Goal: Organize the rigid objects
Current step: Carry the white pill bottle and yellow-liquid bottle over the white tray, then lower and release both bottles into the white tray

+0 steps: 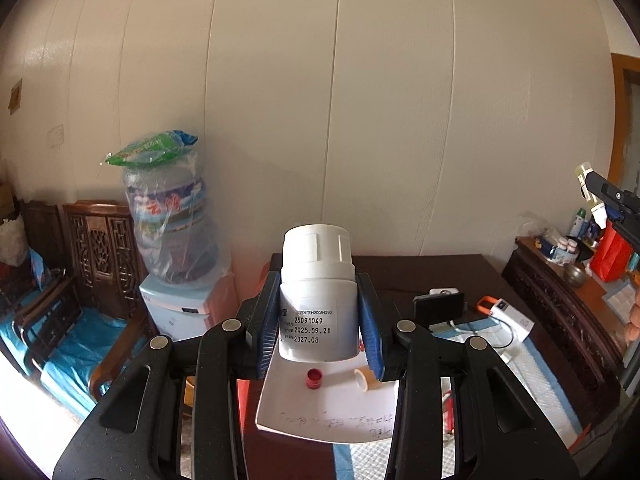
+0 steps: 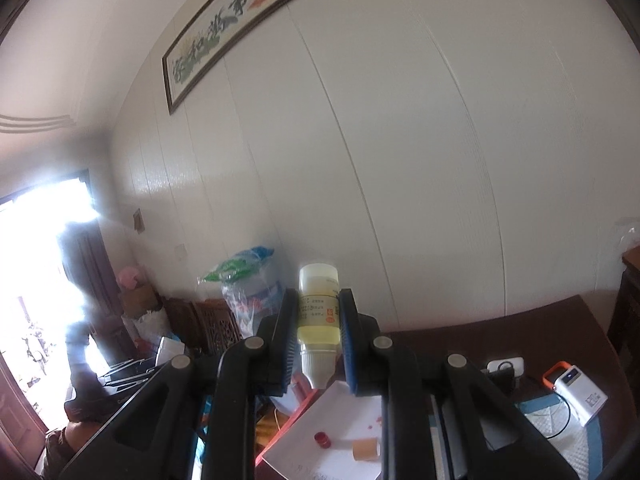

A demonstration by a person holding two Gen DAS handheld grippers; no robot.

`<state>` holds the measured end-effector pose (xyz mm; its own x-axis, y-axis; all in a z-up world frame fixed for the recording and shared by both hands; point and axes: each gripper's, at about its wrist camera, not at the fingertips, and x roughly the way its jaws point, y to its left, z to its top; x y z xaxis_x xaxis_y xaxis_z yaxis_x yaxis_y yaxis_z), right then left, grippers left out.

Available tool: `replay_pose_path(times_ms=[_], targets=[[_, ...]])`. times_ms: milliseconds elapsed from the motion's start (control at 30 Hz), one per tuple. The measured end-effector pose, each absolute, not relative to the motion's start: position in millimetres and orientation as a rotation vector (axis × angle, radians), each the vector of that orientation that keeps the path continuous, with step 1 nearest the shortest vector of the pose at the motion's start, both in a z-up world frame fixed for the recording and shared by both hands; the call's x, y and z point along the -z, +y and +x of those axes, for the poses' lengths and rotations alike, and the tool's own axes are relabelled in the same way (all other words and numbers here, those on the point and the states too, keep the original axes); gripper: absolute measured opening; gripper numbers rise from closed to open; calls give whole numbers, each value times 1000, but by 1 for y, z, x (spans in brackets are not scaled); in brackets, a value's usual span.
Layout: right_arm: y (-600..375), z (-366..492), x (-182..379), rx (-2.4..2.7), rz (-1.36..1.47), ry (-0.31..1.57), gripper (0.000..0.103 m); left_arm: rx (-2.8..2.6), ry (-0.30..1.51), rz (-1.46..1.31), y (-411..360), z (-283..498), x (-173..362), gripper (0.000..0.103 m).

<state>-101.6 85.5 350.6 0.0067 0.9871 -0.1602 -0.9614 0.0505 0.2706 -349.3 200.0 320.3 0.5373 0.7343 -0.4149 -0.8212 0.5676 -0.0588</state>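
Observation:
My left gripper (image 1: 318,316) is shut on a white pill bottle (image 1: 318,280) with a printed date label, held upright above a white paper sheet (image 1: 320,404). On the sheet lie a small red cap (image 1: 314,378) and a short tan tube (image 1: 366,379). My right gripper (image 2: 318,336) is shut on a small bottle of yellow liquid (image 2: 319,316), held upside down with its white cap pointing down, above the same sheet (image 2: 332,440). The red cap (image 2: 322,439) and tan tube (image 2: 365,449) show there too. The right gripper with its bottle (image 1: 590,192) appears at the far right of the left wrist view.
A dark wooden table (image 1: 404,272) carries a white power bank (image 1: 510,316) with a cable, a phone (image 1: 439,306) and a blue-white mat (image 1: 532,364). A water dispenser (image 1: 176,240) and carved wooden chair (image 1: 96,248) stand left. A sideboard (image 1: 560,280) with small items stands right.

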Motion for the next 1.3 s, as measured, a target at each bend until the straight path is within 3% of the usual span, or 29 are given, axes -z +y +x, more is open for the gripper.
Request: replay_pose_path(times_ms=[667, 1300], targets=[[164, -99, -248, -1538, -143, 645, 18, -966, 543, -373, 263, -312, -235, 36], [245, -135, -65, -1503, -608, 1013, 18, -852, 878, -639, 316, -259, -57, 36]])
